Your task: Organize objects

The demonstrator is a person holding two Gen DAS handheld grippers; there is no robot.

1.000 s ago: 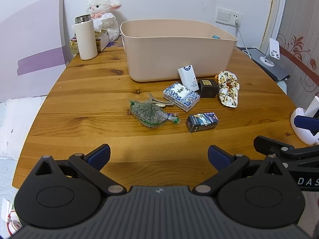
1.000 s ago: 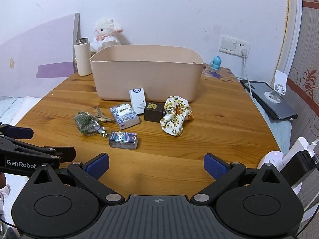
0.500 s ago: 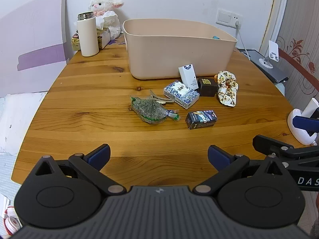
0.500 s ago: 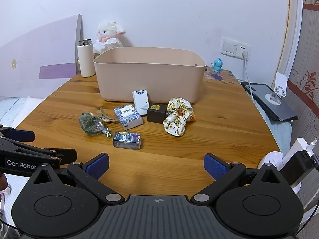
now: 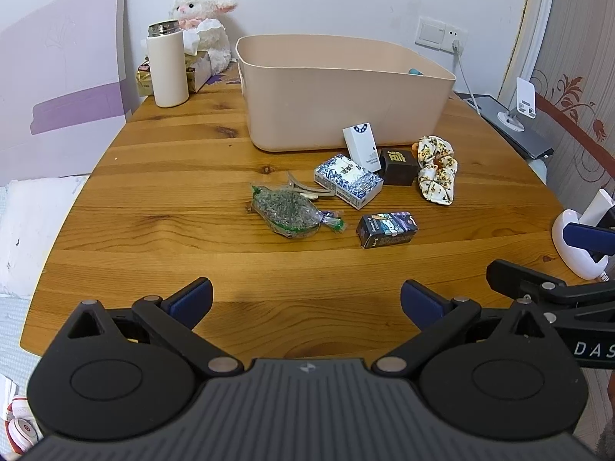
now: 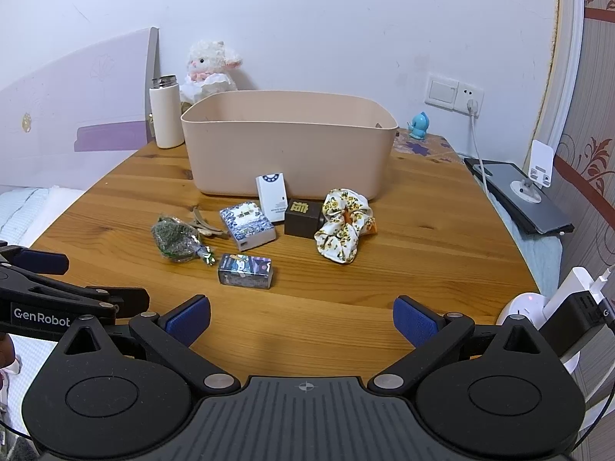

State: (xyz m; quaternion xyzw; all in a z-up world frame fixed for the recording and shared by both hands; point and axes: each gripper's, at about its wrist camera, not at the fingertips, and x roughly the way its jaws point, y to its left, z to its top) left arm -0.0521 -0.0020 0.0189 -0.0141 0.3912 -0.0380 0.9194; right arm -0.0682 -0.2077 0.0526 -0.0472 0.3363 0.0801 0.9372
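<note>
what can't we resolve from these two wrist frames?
- Bin floor: both wrist views, hidden by its near wall; contents unknown.
- Blue figurine: left wrist view shows only a sliver over the bin rim.
- White box lower edge: right wrist view, covered by the patterned box.
- Print on the dark carton: too small in both views.
- Hair clip: partly behind the green packet.

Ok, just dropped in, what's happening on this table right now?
Nothing is being handled yet. The left gripper and right gripper are both open and empty over the near edge of the wooden table. The small items, including a floral scrunchie, a dark box and a blue patterned box, sit in front of the beige bin.
</note>
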